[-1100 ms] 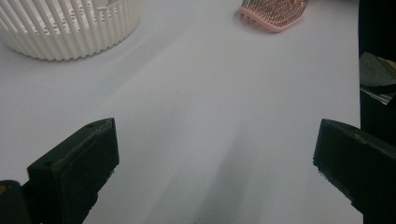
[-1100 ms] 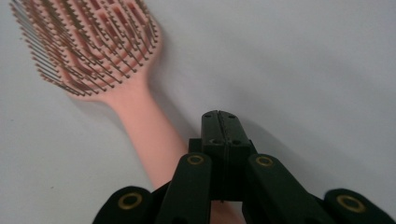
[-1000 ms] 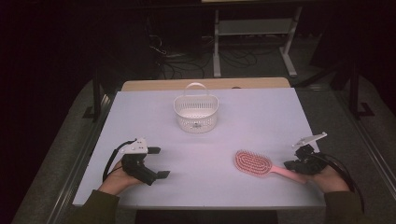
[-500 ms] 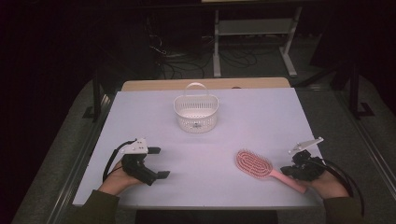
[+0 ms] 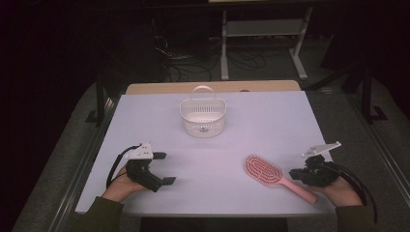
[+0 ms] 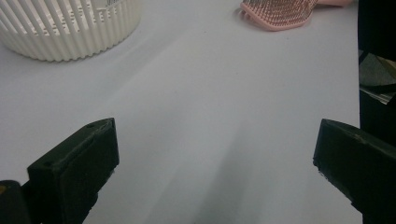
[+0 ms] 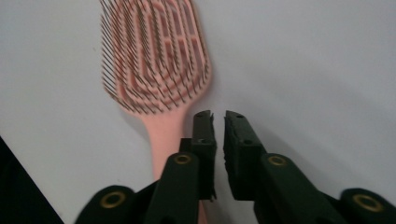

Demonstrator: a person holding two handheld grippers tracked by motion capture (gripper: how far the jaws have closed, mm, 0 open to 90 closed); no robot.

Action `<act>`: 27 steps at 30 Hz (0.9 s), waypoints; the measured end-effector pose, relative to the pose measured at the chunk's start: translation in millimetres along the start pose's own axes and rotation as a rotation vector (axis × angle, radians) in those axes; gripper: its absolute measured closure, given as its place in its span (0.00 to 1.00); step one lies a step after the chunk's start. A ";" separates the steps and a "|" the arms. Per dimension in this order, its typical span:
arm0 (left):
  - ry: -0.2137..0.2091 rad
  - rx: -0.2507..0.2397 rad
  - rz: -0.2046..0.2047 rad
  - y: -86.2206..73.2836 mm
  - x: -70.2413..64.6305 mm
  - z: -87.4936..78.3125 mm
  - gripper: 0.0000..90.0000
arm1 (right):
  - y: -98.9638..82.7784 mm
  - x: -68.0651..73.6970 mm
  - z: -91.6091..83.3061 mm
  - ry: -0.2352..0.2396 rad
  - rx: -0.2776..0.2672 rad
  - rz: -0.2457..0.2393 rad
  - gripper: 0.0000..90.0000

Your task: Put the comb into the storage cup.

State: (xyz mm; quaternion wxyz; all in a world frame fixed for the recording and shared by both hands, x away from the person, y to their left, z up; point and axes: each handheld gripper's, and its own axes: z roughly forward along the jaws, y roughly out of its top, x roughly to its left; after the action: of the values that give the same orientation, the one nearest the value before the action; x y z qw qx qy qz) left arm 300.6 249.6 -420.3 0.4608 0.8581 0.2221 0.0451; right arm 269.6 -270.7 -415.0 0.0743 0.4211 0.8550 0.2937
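At the surface's near edge we hold the right claw, jaws just parting to a narrow gap with nothing between, beside the pink hairbrush handle toward the near right corner. Left claw near the left edge, wide open, empty. White basket toward the far edge, mid-surface.

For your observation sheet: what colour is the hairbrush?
Pink; the hairbrush shows best in the right gripper view.

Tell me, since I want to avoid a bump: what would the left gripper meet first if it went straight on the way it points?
Probably nothing at first: the left gripper faces bare table, between the basket and the brush. Depth is unclear.
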 end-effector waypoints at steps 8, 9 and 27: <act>0.000 0.000 -0.001 0.0 0.2 -0.4 0.00 | 15.1 8.7 0.0 0.025 -0.097 -0.007 0.61; 0.000 0.001 -0.001 0.0 0.2 -0.4 0.00 | 19.7 10.9 1.4 0.034 -0.129 -0.006 0.54; -0.007 0.006 0.002 -0.3 0.1 0.5 0.00 | 46.5 34.6 28.0 0.030 -0.190 -0.082 0.08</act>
State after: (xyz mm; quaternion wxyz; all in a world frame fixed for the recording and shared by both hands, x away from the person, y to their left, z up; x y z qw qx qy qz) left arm 300.6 249.4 -420.8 0.4587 0.8599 0.2200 0.0418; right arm 289.6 -210.0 -407.4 0.1131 0.3723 0.8408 0.3762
